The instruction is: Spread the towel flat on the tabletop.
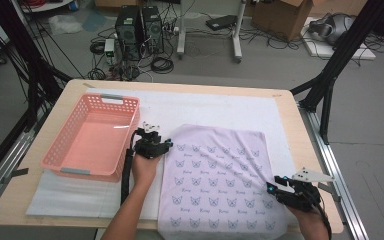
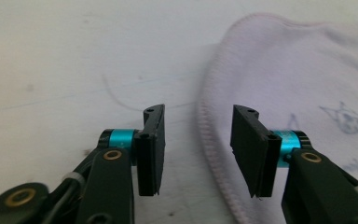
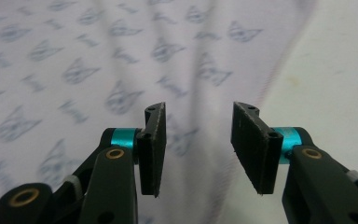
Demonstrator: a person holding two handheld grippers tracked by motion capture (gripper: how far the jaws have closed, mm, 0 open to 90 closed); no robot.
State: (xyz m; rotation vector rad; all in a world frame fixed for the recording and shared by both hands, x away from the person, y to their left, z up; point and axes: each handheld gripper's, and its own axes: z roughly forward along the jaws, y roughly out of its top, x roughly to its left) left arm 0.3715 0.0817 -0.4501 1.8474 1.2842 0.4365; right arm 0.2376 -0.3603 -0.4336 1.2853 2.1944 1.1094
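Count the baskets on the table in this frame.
1. The pink basket sits on the table's left side, left of the patterned cloth, next to the left gripper. Nothing on the table could hide another.

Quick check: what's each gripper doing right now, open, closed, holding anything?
Left gripper: open, nothing held, the cloth's hem lying between its jaws.
Right gripper: open, nothing held, over the cloth near its edge.

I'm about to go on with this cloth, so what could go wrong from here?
1. The left claw stands open over the cloth hem; closing there may pinch only the stitched edge and slip off.
2. The right claw is open above a ripple, so it might grab a bunched fold.
3. The cloth overhangs the table front and could slide off.
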